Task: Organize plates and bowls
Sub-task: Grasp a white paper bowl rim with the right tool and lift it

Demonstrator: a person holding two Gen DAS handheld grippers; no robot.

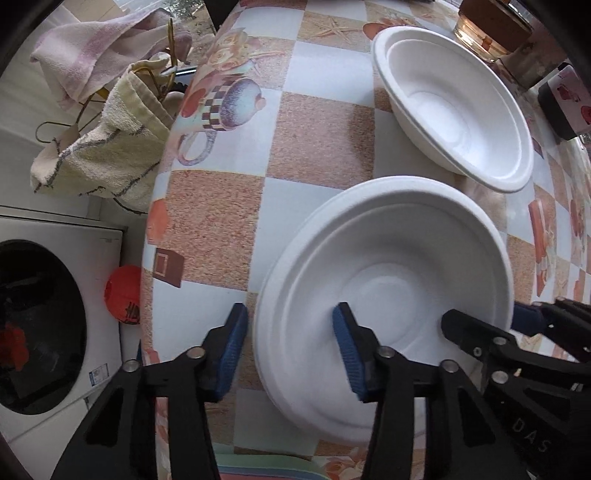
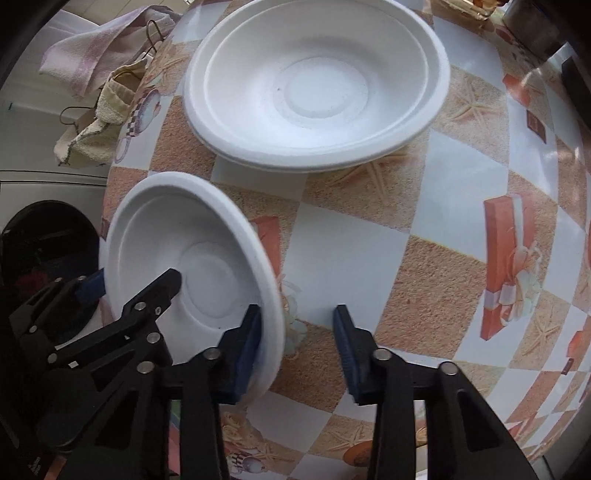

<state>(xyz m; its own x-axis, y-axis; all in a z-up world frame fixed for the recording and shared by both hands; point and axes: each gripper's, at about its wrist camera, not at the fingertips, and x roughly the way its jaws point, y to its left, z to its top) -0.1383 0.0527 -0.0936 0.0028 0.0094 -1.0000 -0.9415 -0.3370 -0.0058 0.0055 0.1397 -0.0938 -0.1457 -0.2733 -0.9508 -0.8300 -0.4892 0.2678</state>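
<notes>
A white foam bowl stands near the front left of the checkered table. My left gripper straddles its left rim, one pad outside on the cloth, the other inside, with gaps showing. My right gripper straddles the opposite rim. Its inner pad rests against the rim and its outer pad stands well apart over the table. Farther back sits another white bowl with a doubled rim, seemingly two nested.
The table's left edge drops off beside the near bowl. Beyond it are towels on a wire rack, a washing machine and an orange ball. A glass jar and a dark patterned box stand at the back right.
</notes>
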